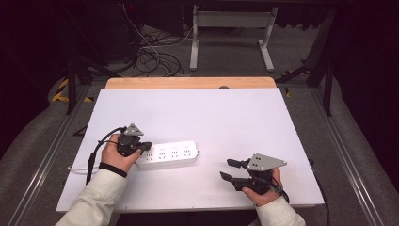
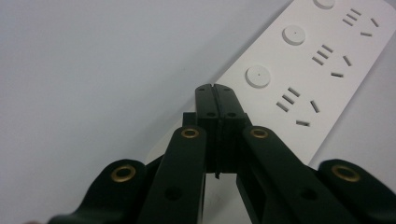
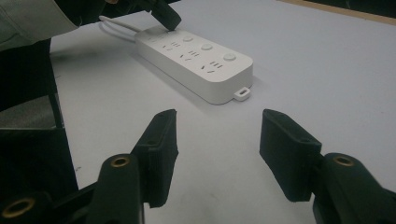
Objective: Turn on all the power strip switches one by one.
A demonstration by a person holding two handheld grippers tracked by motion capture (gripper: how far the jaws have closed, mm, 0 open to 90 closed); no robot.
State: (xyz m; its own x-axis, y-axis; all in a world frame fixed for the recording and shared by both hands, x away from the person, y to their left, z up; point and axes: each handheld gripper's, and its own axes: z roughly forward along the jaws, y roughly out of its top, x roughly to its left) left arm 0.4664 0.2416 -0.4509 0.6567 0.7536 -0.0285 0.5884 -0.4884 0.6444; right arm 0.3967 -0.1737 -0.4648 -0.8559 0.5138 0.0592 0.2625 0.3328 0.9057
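Note:
A white power strip (image 1: 169, 155) with several sockets and round buttons lies on the white table top (image 1: 211, 117), its cable (image 1: 77, 167) trailing off to the left. My left gripper (image 1: 146, 147) is shut, its tips resting over the strip's left end. In the left gripper view the two jaws are pressed together with nothing between them, the tips (image 2: 215, 88) just short of a round button (image 2: 258, 76) on the strip (image 2: 299, 79). My right gripper (image 1: 227, 168) stands open over bare table to the strip's right. In the right gripper view the power strip (image 3: 196, 63) lies ahead of the open gripper (image 3: 217, 140).
A wooden strip (image 1: 190, 83) runs along the table's far edge. Beyond it on the floor are a tangle of cables (image 1: 150, 52) and a white table frame (image 1: 230, 37). Metal rails (image 1: 51, 146) flank the table on both sides.

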